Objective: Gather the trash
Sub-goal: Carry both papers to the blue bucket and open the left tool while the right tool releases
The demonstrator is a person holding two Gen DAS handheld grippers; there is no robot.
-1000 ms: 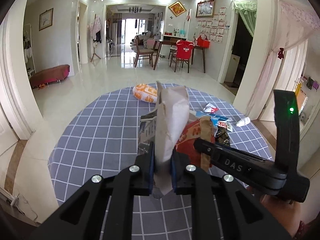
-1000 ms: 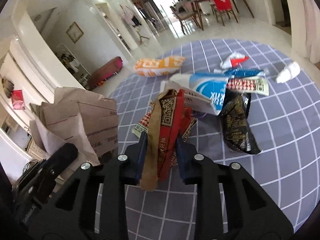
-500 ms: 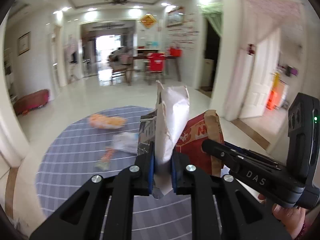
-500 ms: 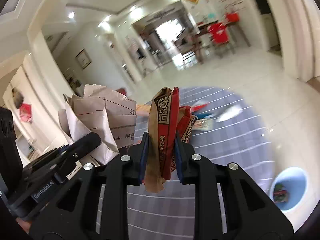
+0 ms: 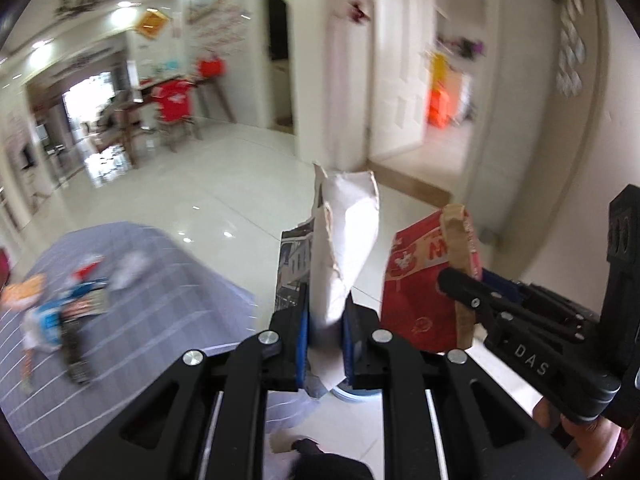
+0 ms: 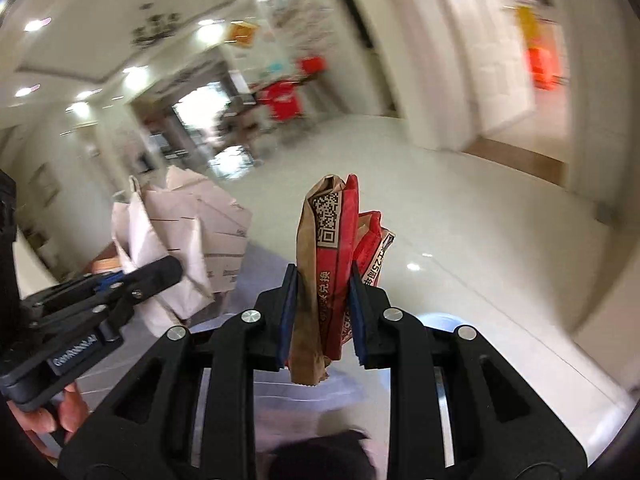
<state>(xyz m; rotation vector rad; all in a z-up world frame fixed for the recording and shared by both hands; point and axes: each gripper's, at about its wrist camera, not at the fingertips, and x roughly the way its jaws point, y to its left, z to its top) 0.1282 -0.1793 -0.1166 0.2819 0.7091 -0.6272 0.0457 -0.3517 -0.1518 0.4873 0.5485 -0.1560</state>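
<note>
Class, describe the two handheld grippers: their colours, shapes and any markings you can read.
Both the left gripper and the right gripper are matte black, with angular linkages, round silver bolts and blue-padded fingers. White letters "DAS" mark the right gripper's side in the left wrist view.

A glossy pale tiled floor point(image 5: 248, 184) is carrying everything here, with ceiling lights reflecting off it. A blue-grey checked rug point(image 5: 160, 288) is lying on the floor toward its left side in the left wrist view. Several wrappers point(image 5: 68, 308) are lying scattered on the rug near its left edge, blurred: an orange one, a blue and white one, a dark one. A pale blue round container point(image 6: 444, 320) is sitting on the floor, mostly hidden, so its contents cannot be told
</note>
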